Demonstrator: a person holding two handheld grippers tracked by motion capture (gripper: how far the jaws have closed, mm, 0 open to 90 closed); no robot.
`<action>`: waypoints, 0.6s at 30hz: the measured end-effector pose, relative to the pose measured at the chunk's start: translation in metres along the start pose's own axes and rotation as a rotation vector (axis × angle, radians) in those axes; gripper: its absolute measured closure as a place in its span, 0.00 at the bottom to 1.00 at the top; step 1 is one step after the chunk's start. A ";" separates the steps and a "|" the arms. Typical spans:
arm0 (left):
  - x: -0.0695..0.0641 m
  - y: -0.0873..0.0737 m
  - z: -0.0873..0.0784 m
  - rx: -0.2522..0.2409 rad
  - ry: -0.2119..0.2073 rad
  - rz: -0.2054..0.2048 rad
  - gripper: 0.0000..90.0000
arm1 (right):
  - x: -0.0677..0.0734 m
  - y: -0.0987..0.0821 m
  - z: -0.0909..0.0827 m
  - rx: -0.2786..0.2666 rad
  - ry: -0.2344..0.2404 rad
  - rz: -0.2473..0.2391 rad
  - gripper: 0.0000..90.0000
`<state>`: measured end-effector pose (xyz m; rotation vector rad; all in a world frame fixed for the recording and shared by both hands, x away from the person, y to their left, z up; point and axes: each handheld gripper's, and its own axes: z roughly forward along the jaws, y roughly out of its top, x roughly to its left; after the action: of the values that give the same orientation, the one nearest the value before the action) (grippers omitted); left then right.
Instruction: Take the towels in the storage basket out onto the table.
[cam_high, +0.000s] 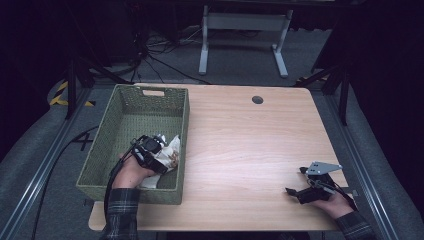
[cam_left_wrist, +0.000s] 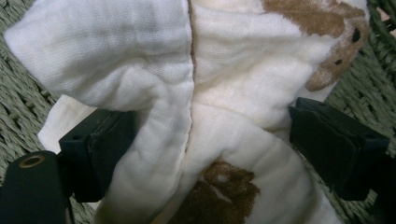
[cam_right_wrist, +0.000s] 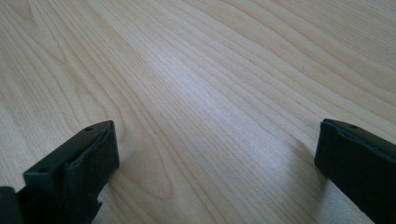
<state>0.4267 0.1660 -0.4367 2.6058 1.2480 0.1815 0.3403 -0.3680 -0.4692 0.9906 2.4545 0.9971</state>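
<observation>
Nearest the person, the right gripper (cam_high: 300, 186) rests low on the bare wooden worktop (cam_high: 250, 150) at its near right corner, its fingers (cam_right_wrist: 74, 168) spread wide with nothing but wood grain between them; it is released and well apart from everything else. Farther in and across the worktop, the left gripper (cam_high: 162, 150) reaches down into the green woven basket (cam_high: 131, 90) that stands on the left part of the worktop. There its fingers (cam_left_wrist: 100, 144) stand wide to either side of a cream muslin cloth (cam_left_wrist: 224, 88) with brown bear prints, which lies bunched on the basket's floor in the near right corner. The cloth fills the gap between the fingers: a fold of it lies against the left finger, and the right finger sits just at the cloth's edge, yet the fabric does not look pinched, so the fingers are released around it rather than clenched on it. Beyond the fingertips the cloth's folds rise toward the basket's woven wall.
</observation>
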 end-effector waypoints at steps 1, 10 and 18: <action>0.000 0.000 0.000 0.000 0.001 0.001 0.16 | 0.000 0.000 0.000 0.000 -0.001 0.000 0.00; -0.001 0.000 -0.010 0.008 0.044 -0.020 0.57 | 0.000 0.000 0.000 -0.001 0.000 0.000 0.00; 0.004 -0.003 -0.021 -0.065 0.011 -0.080 0.82 | 0.000 0.000 0.000 -0.001 0.000 0.000 0.00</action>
<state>0.4226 0.1746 -0.4172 2.4987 1.3253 0.2184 0.3404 -0.3680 -0.4692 0.9909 2.4537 0.9985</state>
